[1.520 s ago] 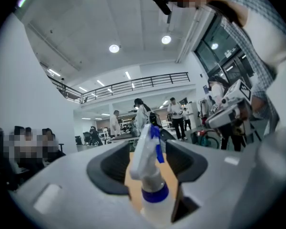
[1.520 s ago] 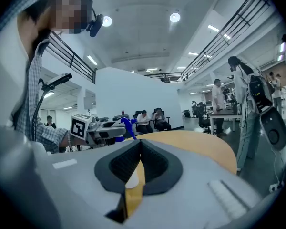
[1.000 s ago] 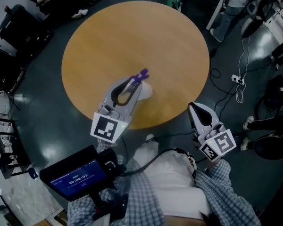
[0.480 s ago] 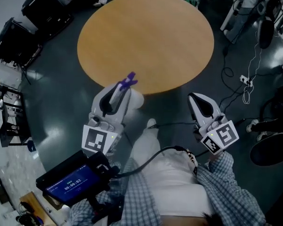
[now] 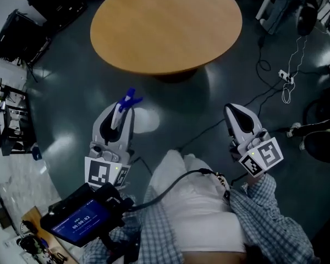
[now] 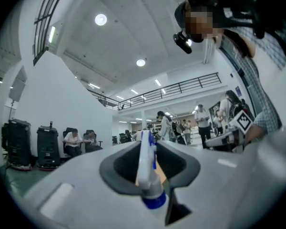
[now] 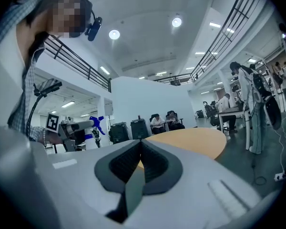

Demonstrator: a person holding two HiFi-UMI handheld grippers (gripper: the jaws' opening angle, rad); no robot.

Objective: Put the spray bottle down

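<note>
The spray bottle (image 5: 145,120) is white with a blue trigger head (image 5: 131,99). My left gripper (image 5: 121,112) is shut on its neck and holds it over the dark floor, short of the round wooden table (image 5: 165,21). In the left gripper view the bottle's white neck and blue collar (image 6: 146,175) stand between the jaws of the left gripper (image 6: 148,159). My right gripper (image 5: 234,110) hangs over the floor at the right, shut with nothing in it. The right gripper view shows the closed right gripper (image 7: 140,149), the table (image 7: 195,140) ahead and the bottle (image 7: 94,126) at the left.
Black cases (image 5: 22,15) stand at the upper left. Cables and a power strip (image 5: 286,77) lie on the floor at the right. A small screen unit (image 5: 80,219) sits at the person's left side. Seated people (image 7: 163,120) and equipment are far off.
Both grippers have drawn back from the table, which now lies farther up the head view. The bottle, earlier over the table's near edge, is now over the floor, still held.
</note>
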